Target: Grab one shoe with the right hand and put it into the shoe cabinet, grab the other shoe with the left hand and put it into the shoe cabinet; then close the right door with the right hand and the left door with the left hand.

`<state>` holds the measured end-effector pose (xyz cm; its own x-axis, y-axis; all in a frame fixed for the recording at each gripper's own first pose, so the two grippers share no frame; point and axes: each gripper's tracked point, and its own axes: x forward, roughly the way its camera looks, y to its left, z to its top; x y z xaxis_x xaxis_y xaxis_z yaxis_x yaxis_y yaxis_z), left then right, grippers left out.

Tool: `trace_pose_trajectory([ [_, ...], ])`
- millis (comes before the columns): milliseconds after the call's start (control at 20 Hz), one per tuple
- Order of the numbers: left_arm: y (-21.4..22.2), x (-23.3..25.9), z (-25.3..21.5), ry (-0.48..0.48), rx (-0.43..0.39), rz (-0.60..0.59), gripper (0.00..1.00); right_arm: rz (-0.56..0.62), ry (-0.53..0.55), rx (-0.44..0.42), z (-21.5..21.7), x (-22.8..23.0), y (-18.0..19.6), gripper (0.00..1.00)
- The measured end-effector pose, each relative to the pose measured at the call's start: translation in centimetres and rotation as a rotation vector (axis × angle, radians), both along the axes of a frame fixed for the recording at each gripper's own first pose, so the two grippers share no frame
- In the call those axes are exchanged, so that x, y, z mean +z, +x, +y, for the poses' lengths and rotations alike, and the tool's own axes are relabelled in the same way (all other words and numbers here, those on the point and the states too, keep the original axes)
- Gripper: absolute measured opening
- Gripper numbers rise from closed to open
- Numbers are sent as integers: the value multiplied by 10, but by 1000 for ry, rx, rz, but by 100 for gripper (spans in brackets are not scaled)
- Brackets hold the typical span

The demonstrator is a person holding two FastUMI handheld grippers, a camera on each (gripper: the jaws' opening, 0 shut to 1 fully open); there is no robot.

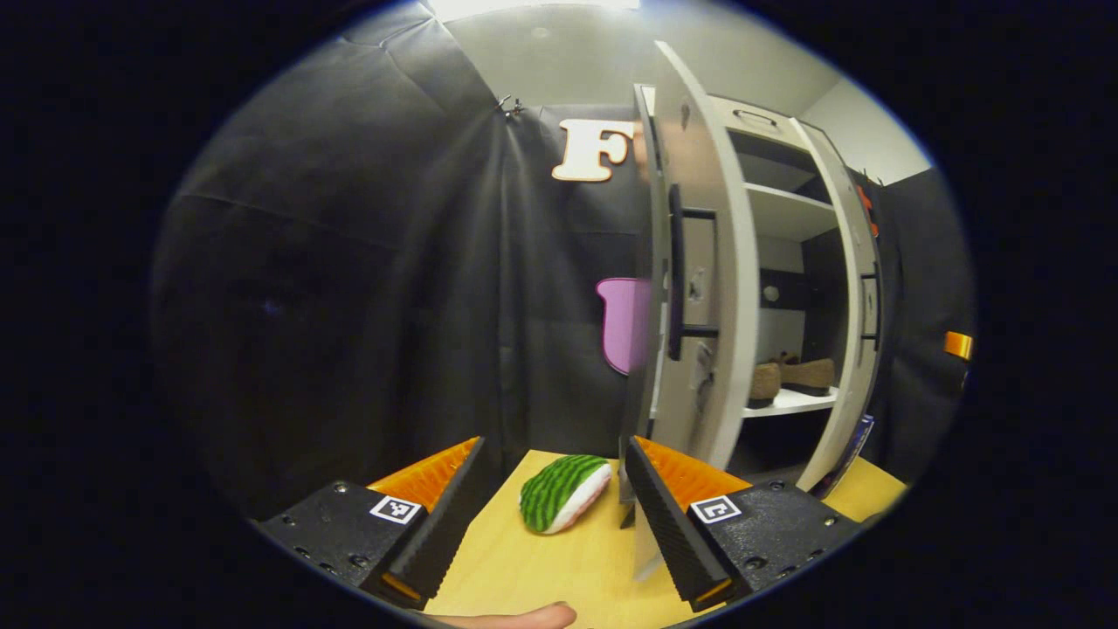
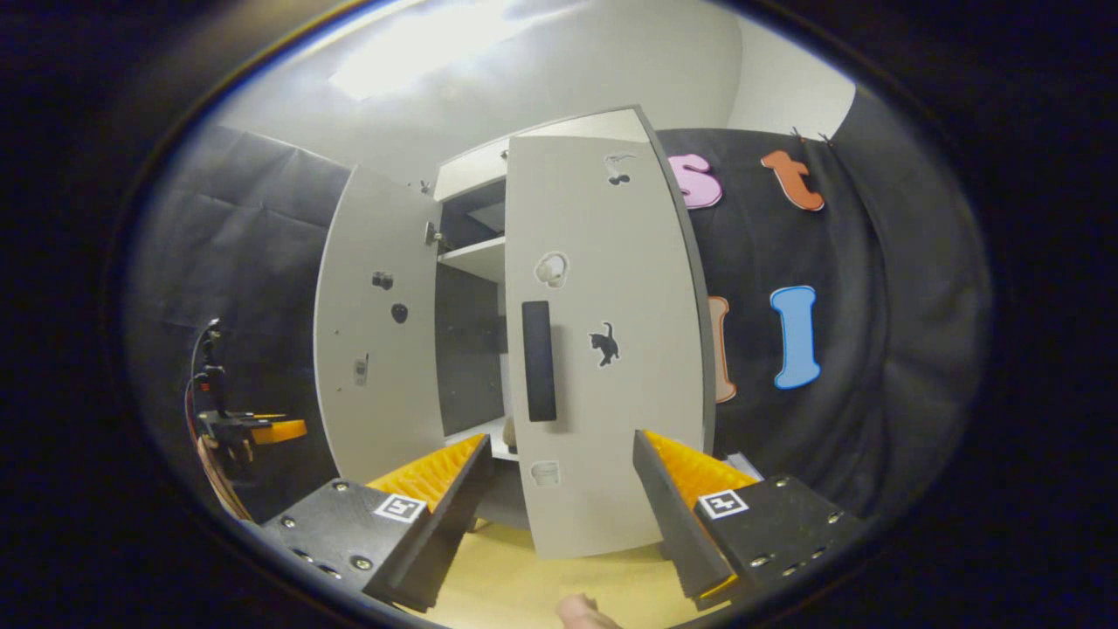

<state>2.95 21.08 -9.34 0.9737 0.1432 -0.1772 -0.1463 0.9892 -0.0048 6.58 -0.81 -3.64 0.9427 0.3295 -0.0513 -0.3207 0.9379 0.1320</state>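
Note:
Two brown shoes (image 1: 795, 376) stand side by side on a white shelf inside the white shoe cabinet (image 1: 786, 210). Both doors stand open: the left door (image 1: 699, 262) edge-on just ahead of my left gripper (image 1: 555, 459), the right door (image 1: 860, 306) beyond it. My left gripper is open with nothing between its fingers, low over the yellow table. In the right gripper view the right door (image 2: 603, 349) faces me with its dark handle (image 2: 539, 360), partly swung across the opening. My right gripper (image 2: 561, 445) is open just in front of that door, holding nothing.
A green striped plush toy (image 1: 563, 492) lies on the yellow table (image 1: 541, 568) between my left fingers' line and the left door. The left door (image 2: 376, 332) stands wide in the right gripper view. A person's fingertip (image 1: 524, 618) shows at the bottom edge.

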Motion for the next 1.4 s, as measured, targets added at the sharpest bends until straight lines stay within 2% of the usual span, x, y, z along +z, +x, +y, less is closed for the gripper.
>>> trace_pose_trajectory([
  [100,14,3,22,14,40,6,96,-5,5,-3,-5,2,-5,95],
  [150,20,6,31,19,55,10,93,-3,11,-5,-7,2,-8,97],
  [200,27,9,38,22,64,21,96,-4,18,0,-7,2,-11,97],
  [250,33,11,44,18,78,36,92,-8,25,8,-8,4,-14,97],
  [400,51,30,54,-1,93,42,95,-27,21,15,-12,6,-22,95],
  [450,57,39,52,4,84,36,95,-25,22,26,-11,7,-27,95],
  [500,63,46,49,15,73,32,91,-37,26,37,-11,13,-31,95],
  [700,73,58,36,54,78,62,90,-96,1,18,-20,23,-40,98],
  [900,84,58,-15,2,-5,81,91,-104,-26,43,-15,10,-48,98],
  [950,81,58,-18,19,12,96,95,-103,-31,48,-14,6,-50,97],
  [1000,78,65,-15,62,40,91,83,-101,-33,51,-13,4,-52,98],
  [1100,77,75,-11,166,86,76,84,-107,-26,63,-12,4,-55,98],
  [1200,78,75,-12,205,114,71,82,-114,-16,62,-14,4,-58,98],
  [1300,78,72,-18,159,81,75,81,-118,-6,65,-14,4,-61,97],
  [1400,81,70,-34,101,15,69,81,-121,-1,72,-13,5,-65,97],
])
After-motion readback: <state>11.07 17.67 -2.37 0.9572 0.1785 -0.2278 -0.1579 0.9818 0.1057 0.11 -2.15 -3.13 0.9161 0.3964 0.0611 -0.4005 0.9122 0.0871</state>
